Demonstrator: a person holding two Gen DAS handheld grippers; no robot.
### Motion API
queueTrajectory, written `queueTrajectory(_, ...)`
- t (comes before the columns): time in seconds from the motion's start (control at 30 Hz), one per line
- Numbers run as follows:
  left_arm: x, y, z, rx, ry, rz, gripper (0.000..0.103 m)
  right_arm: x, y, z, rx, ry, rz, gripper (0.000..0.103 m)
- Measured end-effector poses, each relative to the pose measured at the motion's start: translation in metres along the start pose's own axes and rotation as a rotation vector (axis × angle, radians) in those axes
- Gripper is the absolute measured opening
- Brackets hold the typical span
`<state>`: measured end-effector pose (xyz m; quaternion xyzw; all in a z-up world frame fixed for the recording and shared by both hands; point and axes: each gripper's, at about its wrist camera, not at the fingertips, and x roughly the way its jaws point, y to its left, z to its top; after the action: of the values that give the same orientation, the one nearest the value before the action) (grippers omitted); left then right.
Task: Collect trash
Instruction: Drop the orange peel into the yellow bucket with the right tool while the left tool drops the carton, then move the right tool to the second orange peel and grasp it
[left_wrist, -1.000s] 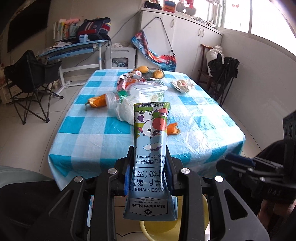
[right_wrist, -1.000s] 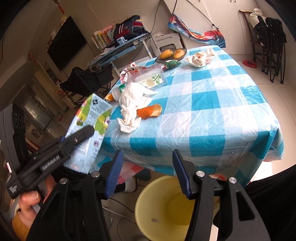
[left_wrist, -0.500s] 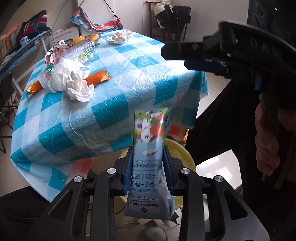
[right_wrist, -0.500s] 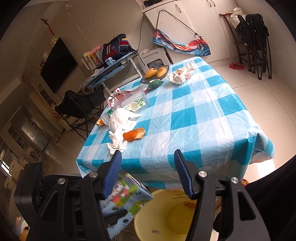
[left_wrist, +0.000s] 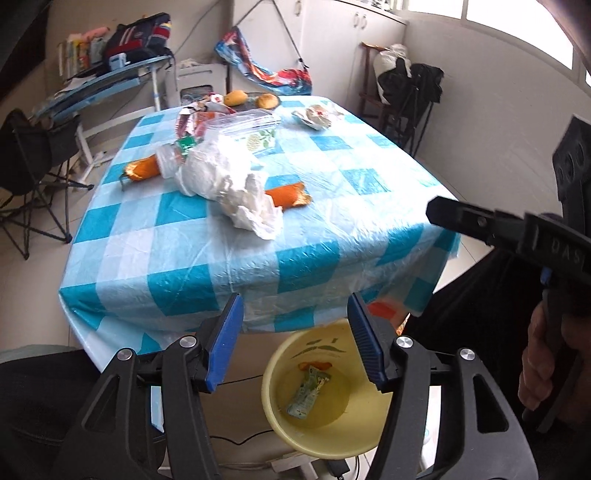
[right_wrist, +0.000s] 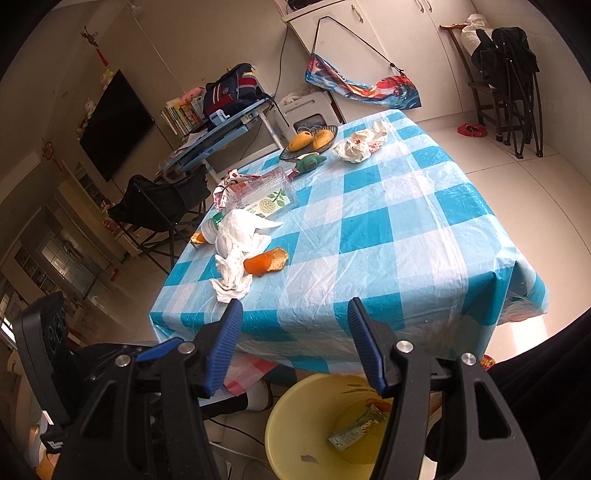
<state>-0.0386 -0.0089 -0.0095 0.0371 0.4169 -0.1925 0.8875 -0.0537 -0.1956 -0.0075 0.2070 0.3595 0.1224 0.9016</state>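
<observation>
The yellow bin (left_wrist: 325, 402) stands on the floor just under the near edge of the table (left_wrist: 258, 258), probably so that rubbish can be dropped into it straight from the table's side. The left gripper (left_wrist: 293, 339) hangs above the bin, at about 6 o'clock in its own view, with its blue pads (left_wrist: 225, 339) wide apart and nothing between them. The right gripper (right_wrist: 293, 343) also stands open and empty over the bin, as if it waits for its turn. The milk carton (left_wrist: 308, 393) lies flat at the bottom of the bin. One second ago this carton was clamped upright in the left gripper, and half a second ago it was held above the bin; now it is released and the jaws have opened. On the table more rubbish remains: the crumpled white tissue (left_wrist: 236, 184) near the middle, an orange peel (left_wrist: 290, 194) touching it at its 3 o'clock side, and a clear plastic box (left_wrist: 255, 129) toward 12 o'clock. I judge that the tissue is the nearest next thing to collect.
</observation>
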Motion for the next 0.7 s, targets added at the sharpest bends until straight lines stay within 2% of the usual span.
queueTrajectory(0.33, -0.004, 0.041, 0.006, -0.19, -0.051, 0.056, 0.057, 0.01, 0.014, -0.009, -0.069, 0.044, -0.002, 0.057)
queueTrajectory(0.57, -0.011, 0.052, 0.006, -0.241, -0.097, 0.144, 0.063, 0.013, 0.022, -0.012, -0.11, 0.053, -0.014, 0.057)
queueTrajectory(0.7, -0.014, 0.055, 0.007, -0.25, -0.113, 0.155, 0.064, 0.016, 0.024, -0.008, -0.12, 0.052, -0.016, 0.057)
